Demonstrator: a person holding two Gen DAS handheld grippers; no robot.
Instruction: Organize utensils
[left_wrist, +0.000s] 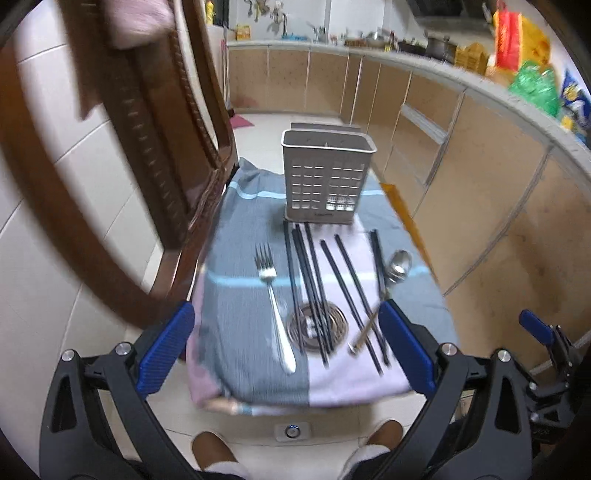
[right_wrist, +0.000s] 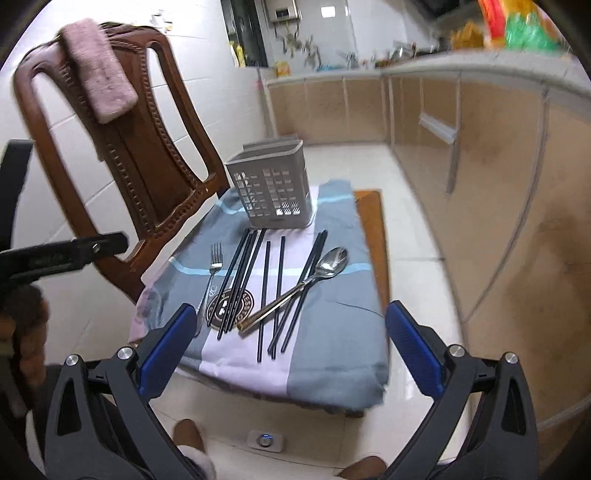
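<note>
Grey plastic: the holder (left_wrist: 327, 177) stands upright at the far end of the table (left_wrist: 397, 208), slotted walls, open top. Looks empty bar something pale low down behind the slots; can't tell what.
Cloth: blue-grey and lilac checked cloth (left_wrist: 243, 332) covers the table, round printed logo (left_wrist: 317, 325) near the front.
Fork: fork (left_wrist: 275, 302) lies flat on the left, tines toward the holder.
Chopsticks: black chopsticks (left_wrist: 312, 280) lie loose in a rough fan, tips toward the holder, some across the logo. Laid flat and roughly parallel, probably so each can be picked singly.
Spoon: spoon (left_wrist: 397, 264) on the right, bowl far, handle slanting back over a chopstick pair.
Left claw: left gripper (left_wrist: 288, 347) spread wide, nothing between the pads, held back off the table's near edge.
Right claw: right gripper (right_wrist: 291, 347) likewise wide apart and empty, hovering short of the table.
Progress: my read is nothing sorted yet, all utensils on the cloth.
Left view only: right gripper's blue tip at far right, holder seen square-on.
Right view only: full chair (right_wrist: 122, 147) with pink towel (right_wrist: 99, 70) over its back, spoon handle's gold tint, the left tool's black frame at the left edge.
Risk: spoon overlaps chopsticks, lifting one may drag the other.
</note>
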